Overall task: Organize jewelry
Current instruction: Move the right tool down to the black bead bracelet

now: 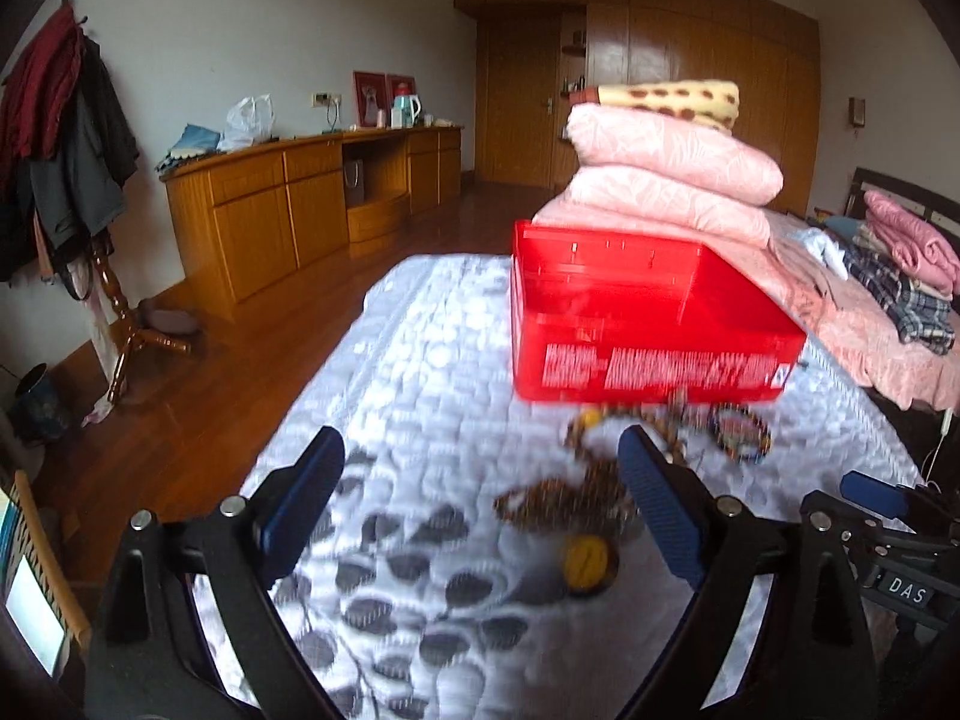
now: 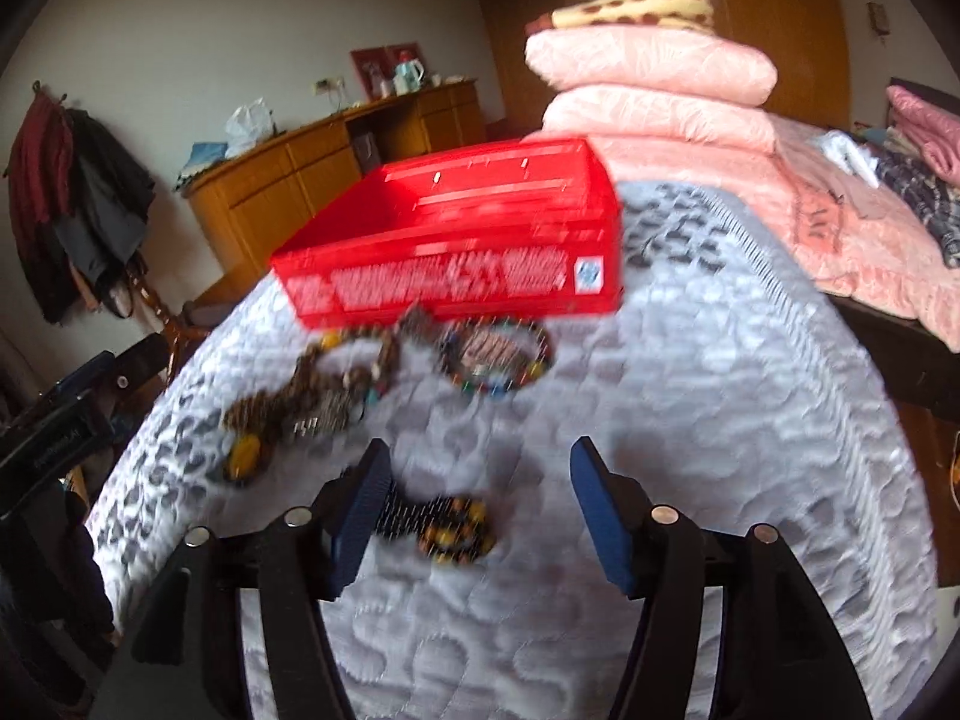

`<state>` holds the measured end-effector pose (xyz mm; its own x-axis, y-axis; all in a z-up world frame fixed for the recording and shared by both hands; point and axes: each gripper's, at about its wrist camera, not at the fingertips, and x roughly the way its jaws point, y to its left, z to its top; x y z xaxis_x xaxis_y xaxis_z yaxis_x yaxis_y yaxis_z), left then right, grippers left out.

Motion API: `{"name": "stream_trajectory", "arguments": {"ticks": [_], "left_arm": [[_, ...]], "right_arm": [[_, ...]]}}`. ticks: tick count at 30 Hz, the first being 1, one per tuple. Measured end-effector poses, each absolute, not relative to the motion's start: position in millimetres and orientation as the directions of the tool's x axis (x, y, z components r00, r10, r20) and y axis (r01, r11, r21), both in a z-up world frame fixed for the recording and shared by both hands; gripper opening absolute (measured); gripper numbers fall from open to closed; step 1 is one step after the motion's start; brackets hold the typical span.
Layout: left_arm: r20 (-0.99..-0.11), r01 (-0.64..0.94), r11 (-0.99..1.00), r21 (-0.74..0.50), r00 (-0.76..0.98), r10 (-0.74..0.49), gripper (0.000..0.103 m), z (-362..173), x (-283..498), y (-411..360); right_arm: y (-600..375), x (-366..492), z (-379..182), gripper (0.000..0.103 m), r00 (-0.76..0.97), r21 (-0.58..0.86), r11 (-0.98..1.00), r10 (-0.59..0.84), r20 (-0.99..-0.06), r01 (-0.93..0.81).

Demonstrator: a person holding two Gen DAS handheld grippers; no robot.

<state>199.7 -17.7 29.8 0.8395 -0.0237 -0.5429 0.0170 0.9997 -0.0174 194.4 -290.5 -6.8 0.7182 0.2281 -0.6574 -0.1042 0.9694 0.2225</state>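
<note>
A red open plastic box [image 1: 636,324] [image 2: 474,240] stands on the white quilted bed. Beaded jewelry lies in front of it: a brown bead necklace with yellow beads [image 1: 570,504] [image 2: 300,402], a multicoloured bead bracelet [image 1: 741,435] [image 2: 498,354], and a small dark beaded piece [image 2: 444,519]. My left gripper [image 1: 480,498] is open and empty, its right finger beside the brown necklace. My right gripper [image 2: 477,504] is open and empty, with the small dark beaded piece lying between its fingers. The right gripper also shows in the left wrist view [image 1: 876,498].
Stacked pink pillows [image 1: 666,180] and a spotted blanket sit behind the box. Folded clothes [image 1: 900,276] lie on the pink bed at right. A wooden sideboard [image 1: 300,204] and a coat stand [image 1: 72,138] are at left, across the wood floor.
</note>
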Motion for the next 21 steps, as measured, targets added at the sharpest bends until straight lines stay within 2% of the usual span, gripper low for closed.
{"name": "stream_trajectory", "arguments": {"ticks": [11,13,15,16,21], "left_arm": [[-0.592,0.048,0.999,0.004,0.805,-0.036,0.089,3.8,188.0,-26.7],[-0.594,0.05,0.999,0.007,0.804,-0.036,0.083,1.5,187.3,-27.3],[-0.608,0.053,0.999,0.0,0.793,-0.042,0.079,-1.4,188.0,-26.6],[-0.612,0.053,0.999,-0.005,0.789,-0.045,0.078,-2.4,187.9,-25.6],[-0.619,0.046,0.999,-0.012,0.784,-0.043,0.078,-5.0,183.8,-21.4]], "right_arm": [[-277.8,196.5,-20.5,0.062,0.657,0.211,0.965,0.259,-0.708,-0.153],[-276.1,195.8,-20.7,0.061,0.651,0.206,0.964,0.264,-0.712,-0.166],[-272.5,195.8,-22.4,0.057,0.639,0.198,0.965,0.263,-0.722,-0.174],[-272.0,195.1,-23.0,0.052,0.634,0.201,0.963,0.269,-0.725,-0.179],[-269.4,187.8,-23.4,0.05,0.619,0.218,0.956,0.293,-0.728,-0.196]]}}
